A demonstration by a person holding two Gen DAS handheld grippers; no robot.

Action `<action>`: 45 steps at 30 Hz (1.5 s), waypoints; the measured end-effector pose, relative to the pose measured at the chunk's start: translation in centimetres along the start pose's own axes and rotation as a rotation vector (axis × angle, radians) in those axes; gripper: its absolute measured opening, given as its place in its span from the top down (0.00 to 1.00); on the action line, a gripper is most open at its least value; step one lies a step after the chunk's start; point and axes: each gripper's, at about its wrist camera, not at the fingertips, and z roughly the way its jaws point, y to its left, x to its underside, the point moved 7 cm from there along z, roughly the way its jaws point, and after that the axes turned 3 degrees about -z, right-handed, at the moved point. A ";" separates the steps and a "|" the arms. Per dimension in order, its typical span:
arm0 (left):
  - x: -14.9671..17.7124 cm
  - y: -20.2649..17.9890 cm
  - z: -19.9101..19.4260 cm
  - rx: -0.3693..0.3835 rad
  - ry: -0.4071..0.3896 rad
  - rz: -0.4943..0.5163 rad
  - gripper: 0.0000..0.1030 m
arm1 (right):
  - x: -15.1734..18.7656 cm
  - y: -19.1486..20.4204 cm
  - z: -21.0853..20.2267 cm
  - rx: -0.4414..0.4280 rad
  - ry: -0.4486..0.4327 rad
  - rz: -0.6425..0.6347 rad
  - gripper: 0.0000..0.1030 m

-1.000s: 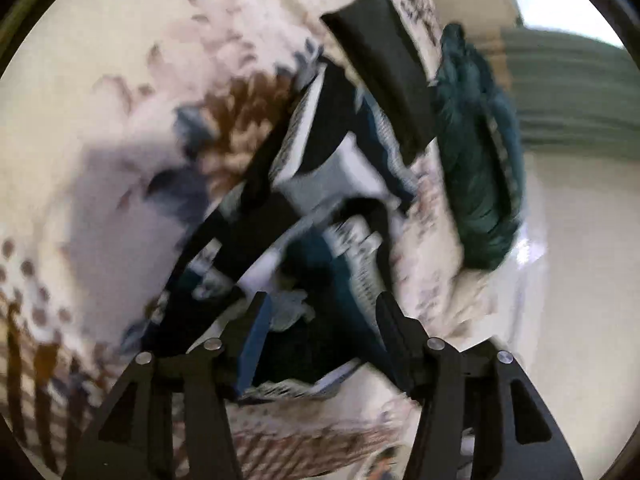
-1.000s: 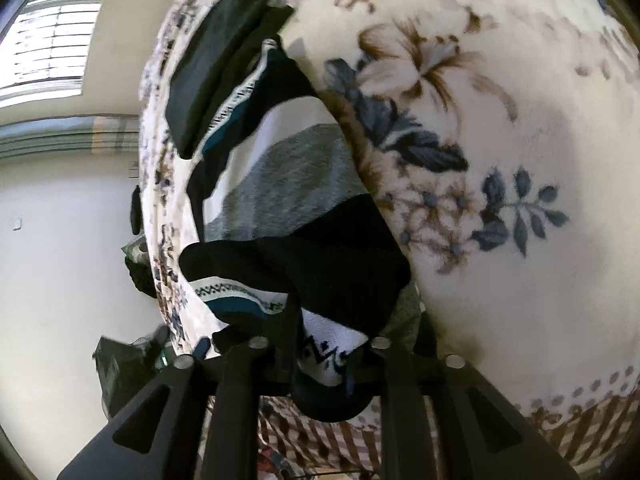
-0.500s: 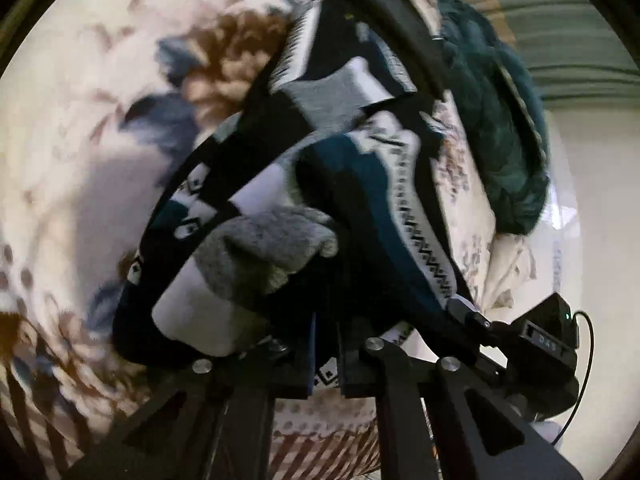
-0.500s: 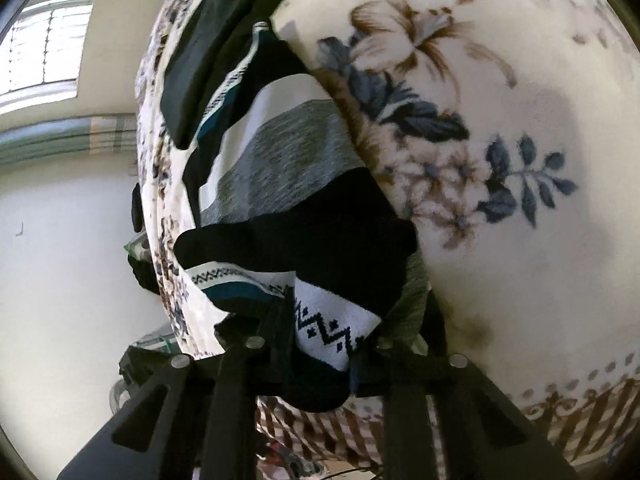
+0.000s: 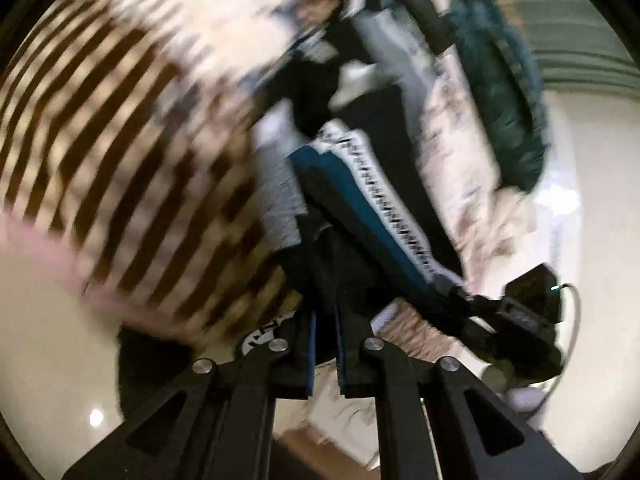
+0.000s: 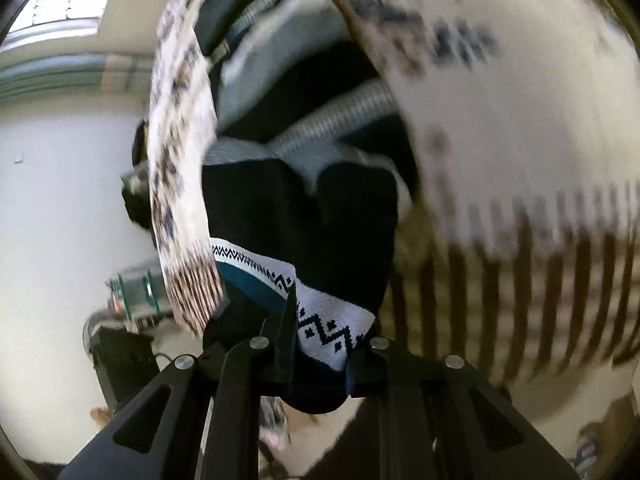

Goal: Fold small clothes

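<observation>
A small patterned knit garment [image 5: 360, 184], black, white, grey and teal with a zigzag band, hangs stretched between both grippers above a floral cloth-covered table [image 5: 120, 100]. My left gripper [image 5: 324, 344] is shut on one dark end of it. My right gripper [image 6: 320, 344] is shut on the other end [image 6: 328, 328], where the white zigzag band shows. The garment's grey middle [image 6: 312, 128] trails back onto the table. Both views are blurred by motion.
A dark teal garment [image 5: 508, 92] lies at the table's far right edge. A black strip of cloth [image 5: 416, 12] lies beyond the held garment. The table's striped brown hem [image 6: 520, 264] hangs at its near edge. The right gripper's body [image 5: 520, 312] shows in the left wrist view.
The left gripper shut on the garment's end. Both grippers pulled back past the table's striped edge, lifting the garment off the cloth.
</observation>
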 end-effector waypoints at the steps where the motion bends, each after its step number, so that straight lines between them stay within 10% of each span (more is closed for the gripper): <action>1: 1.0 1.1 0.8 -0.018 0.027 -0.013 0.95 | 1.3 -1.2 0.9 0.016 0.029 0.011 0.83; 8: 2.4 5.7 1.9 -0.136 0.078 -0.091 0.87 | 5.9 -7.5 5.7 0.117 0.183 0.051 0.67; 13: 2.1 3.9 -1.4 -0.188 -0.029 0.026 0.57 | 7.2 -8.2 5.5 0.093 0.150 0.049 0.52; 23: -2.8 -5.7 5.1 -0.099 -0.056 0.517 0.56 | 7.7 -9.3 4.3 0.098 0.084 0.031 0.51; 26: -3.1 -5.7 7.6 -0.103 -0.013 0.547 0.74 | 7.4 -9.2 4.5 0.097 0.074 0.029 0.51; 27: -2.9 -5.3 7.5 -0.093 -0.013 0.530 0.96 | 7.4 -9.1 4.6 0.101 0.072 0.026 0.51; 39: 2.6 6.5 1.4 -0.093 -0.028 0.048 0.96 | 9.4 -8.3 4.3 0.131 0.128 -0.027 0.62; 45: 1.5 6.3 -0.6 0.127 -0.036 -0.074 0.96 | 10.2 -8.2 3.0 0.047 0.088 0.032 0.75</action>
